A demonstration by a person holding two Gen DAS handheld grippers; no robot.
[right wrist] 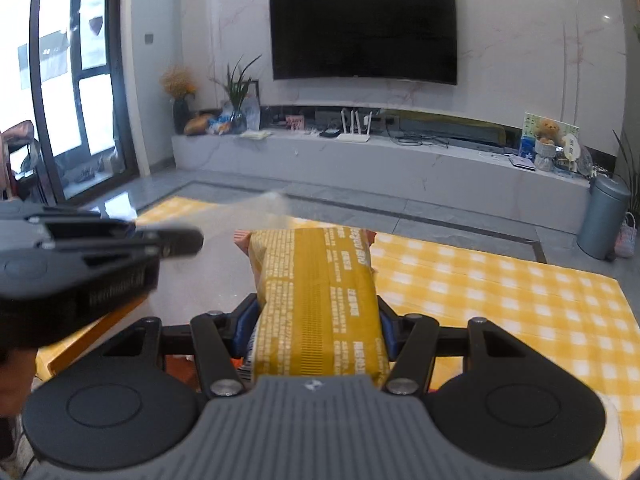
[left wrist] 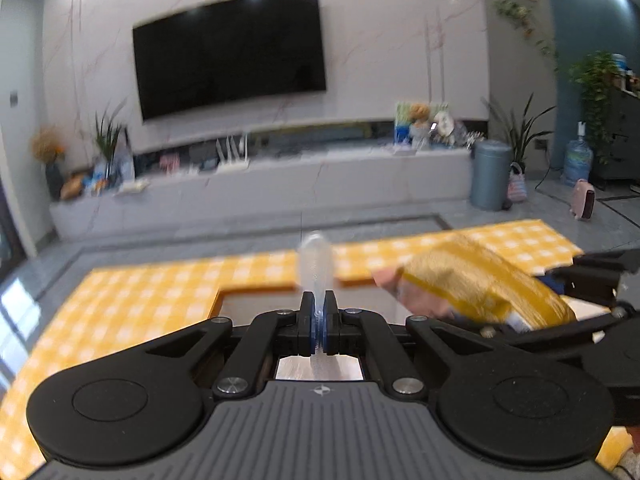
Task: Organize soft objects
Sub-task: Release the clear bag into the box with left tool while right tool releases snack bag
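Living room, yellow checked cloth (right wrist: 500, 280) below. Left gripper (left wrist: 319, 312) clamped on clear plastic film (left wrist: 316, 260), blurred. Right gripper (right wrist: 316, 320) clamped on yellow snack packet (right wrist: 316, 300), near end cut off. TV (right wrist: 364, 28) beyond.

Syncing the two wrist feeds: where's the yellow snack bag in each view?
Left wrist: yellow snack bag at right of centre, seen side-on, held in the right gripper coming in from the right edge.
Right wrist: the bag fills the lower centre, clamped between this gripper's fingers, pointing away from the camera.
Shared landmark: the wall TV, above the yellow checked cloth.
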